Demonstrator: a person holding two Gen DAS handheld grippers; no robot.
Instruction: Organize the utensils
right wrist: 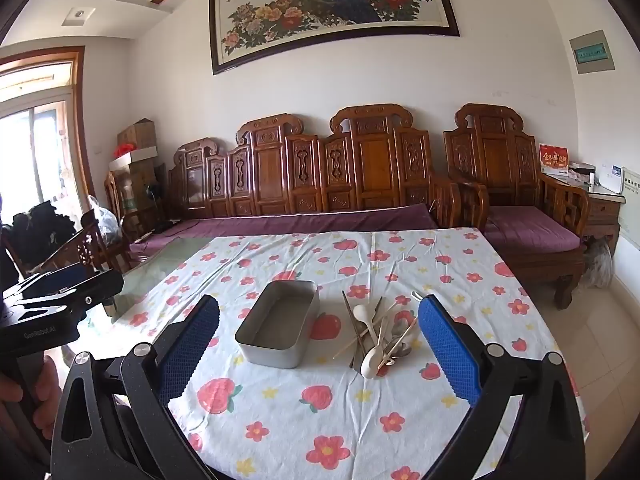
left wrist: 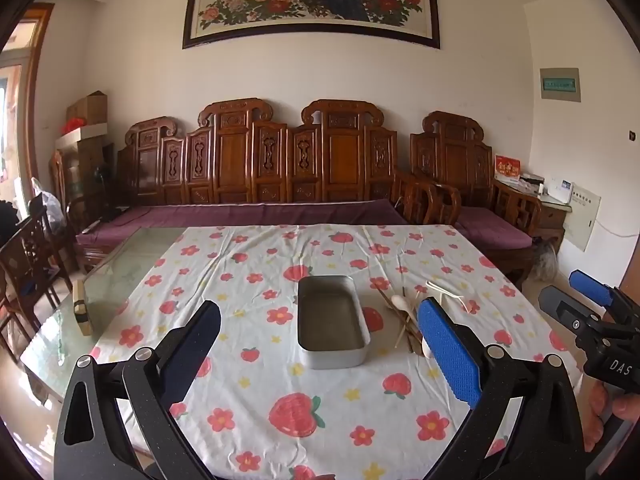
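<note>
An empty grey metal tray (left wrist: 332,320) (right wrist: 280,324) sits in the middle of the flowered tablecloth. To its right lies a loose pile of utensils (right wrist: 378,332) (left wrist: 408,320): cream spoons, dark and light chopsticks, and a white plastic piece. My left gripper (left wrist: 320,344) is open and empty, hovering above the near side of the table in front of the tray. My right gripper (right wrist: 318,340) is open and empty, also above the near side, with the tray and the pile between its fingers in its view. The right gripper also shows at the right edge of the left wrist view (left wrist: 592,312).
The cloth (right wrist: 360,408) covers most of a glass-topped table (left wrist: 120,272); bare glass shows on the left. A small box (left wrist: 82,306) stands on the glass at left. A carved wooden sofa (left wrist: 280,184) runs behind the table. Wooden chairs (left wrist: 28,256) stand at left.
</note>
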